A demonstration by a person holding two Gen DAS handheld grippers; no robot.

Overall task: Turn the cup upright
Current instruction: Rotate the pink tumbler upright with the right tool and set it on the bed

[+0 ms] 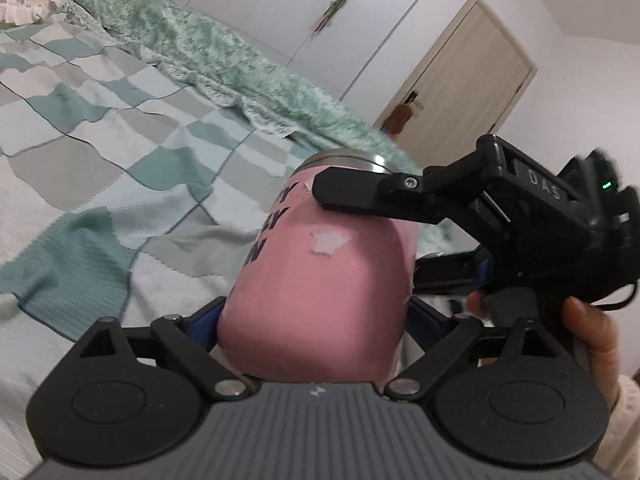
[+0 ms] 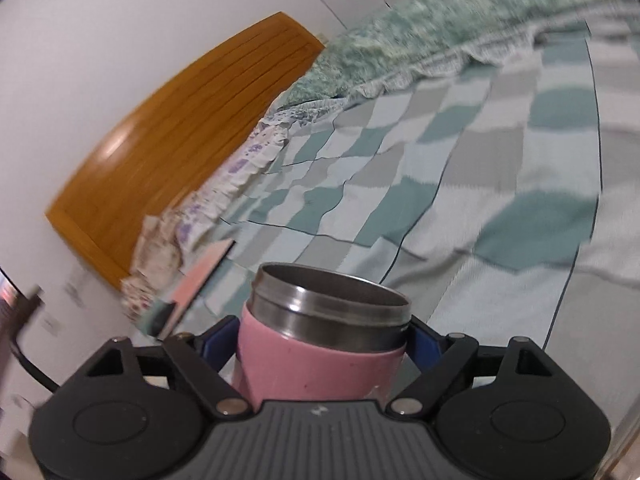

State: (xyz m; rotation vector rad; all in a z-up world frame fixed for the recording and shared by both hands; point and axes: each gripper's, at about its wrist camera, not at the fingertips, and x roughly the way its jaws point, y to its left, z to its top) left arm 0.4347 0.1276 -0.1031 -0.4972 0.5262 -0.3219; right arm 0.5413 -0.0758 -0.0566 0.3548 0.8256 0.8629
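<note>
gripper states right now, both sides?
Left gripper: shut on the pink cup, near its base.
Right gripper: shut on the same cup, just below the steel rim.

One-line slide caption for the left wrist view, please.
Both hand-held grippers clamp a pink cup over a checked bedspread: left at the base, right near the steel rim.

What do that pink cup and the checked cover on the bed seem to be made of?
The pink cup with the bare metal rim looks like stainless steel: the rim band is grey and shiny with reflections. The body seems coated in matte pink paint, chipped in one patch to a paler layer. The teal, grey and white checked bed cover looks like soft woven or knitted fabric, with fine ribbing and wrinkles.
</note>
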